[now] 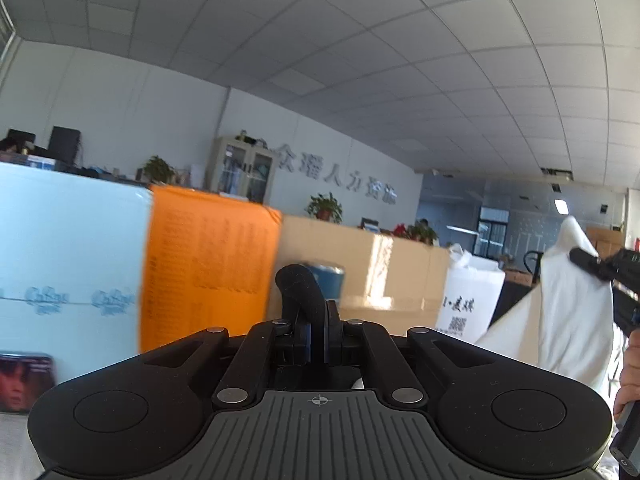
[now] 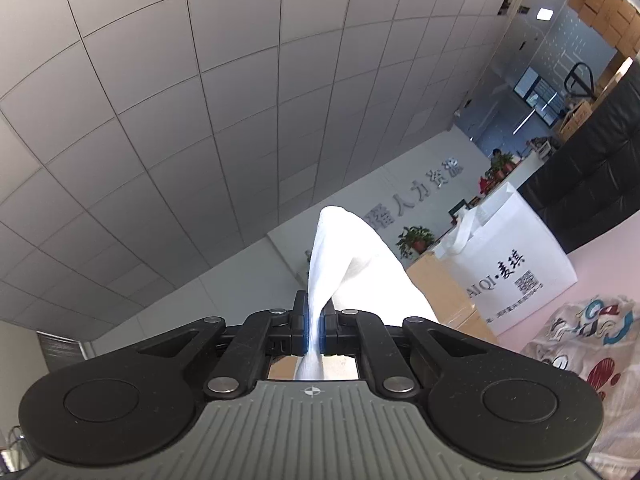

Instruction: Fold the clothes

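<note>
Right now your right gripper (image 2: 316, 320) is clamped on a white garment (image 2: 344, 256), the cloth pinched between the pads and bunching up past them toward the ceiling. In the left wrist view that same cloth (image 1: 568, 304) hangs lifted in the air off to the right, draping downward from the held point, so its long axis runs roughly top to bottom.

Your left gripper (image 1: 316, 316) has its fingers drawn together. I see no white cloth between them; a dark curved piece sits at the tips, and I cannot tell what it is.

The garment lies to the right of your left gripper, well apart from it, so only your right hand has it. A patterned garment (image 2: 584, 344) rests on the pink surface (image 2: 608, 256) at lower right.
</note>
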`<state>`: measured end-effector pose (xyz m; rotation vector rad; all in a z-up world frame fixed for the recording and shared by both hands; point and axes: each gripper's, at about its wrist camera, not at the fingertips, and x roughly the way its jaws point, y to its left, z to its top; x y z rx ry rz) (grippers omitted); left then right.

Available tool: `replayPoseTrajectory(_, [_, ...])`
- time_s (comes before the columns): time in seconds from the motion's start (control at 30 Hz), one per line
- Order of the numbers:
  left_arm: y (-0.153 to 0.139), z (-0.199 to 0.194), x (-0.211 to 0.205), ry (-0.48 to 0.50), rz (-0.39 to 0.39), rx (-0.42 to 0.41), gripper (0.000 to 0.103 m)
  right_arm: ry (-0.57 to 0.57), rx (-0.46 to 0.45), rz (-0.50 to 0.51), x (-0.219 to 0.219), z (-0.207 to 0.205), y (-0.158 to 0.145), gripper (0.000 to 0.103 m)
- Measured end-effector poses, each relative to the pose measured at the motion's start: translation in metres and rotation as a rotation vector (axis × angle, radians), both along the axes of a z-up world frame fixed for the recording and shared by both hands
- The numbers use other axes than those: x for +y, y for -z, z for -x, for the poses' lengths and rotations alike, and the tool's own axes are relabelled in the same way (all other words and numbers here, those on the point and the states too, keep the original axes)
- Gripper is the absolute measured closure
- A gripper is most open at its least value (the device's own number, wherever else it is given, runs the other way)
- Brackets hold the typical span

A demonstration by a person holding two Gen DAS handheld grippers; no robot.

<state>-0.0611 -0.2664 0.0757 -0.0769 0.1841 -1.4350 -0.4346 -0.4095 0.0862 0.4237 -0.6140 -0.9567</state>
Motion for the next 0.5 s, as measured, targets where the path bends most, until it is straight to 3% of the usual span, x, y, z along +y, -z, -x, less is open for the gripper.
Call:
replayPoseTrajectory(0.1, [-0.017, -0.028, 0.060, -0.069, 0.038, -0.005, 0.098, -0.109, -0.008, -0.057, 0.013, -0.008, -0.003, 0.098])
replayPoseTrajectory(0.2, [-0.007, -0.043, 0.116, -0.179, -0.007, -0.043, 0.097, -0.226, 0.033, -0.133, 0.027, -0.023, 0.005, 0.098])
replayPoseTrajectory(0.33, [0.032, -0.055, 0.157, -0.251, -0.156, -0.029, 0.091, -0.258, 0.204, -0.139, 0.058, -0.049, 0.033, 0.098])
replayPoseTrajectory(0.47, [0.082, -0.059, 0.185, -0.245, -0.307, 0.029, 0.083, -0.249, 0.326, -0.237, 0.085, -0.060, 0.074, 0.098])
replayPoseTrajectory(0.5, [0.091, -0.059, 0.195, -0.250, -0.325, 0.045, 0.075, -0.249, 0.335, -0.259, 0.090, -0.056, 0.083, 0.098])
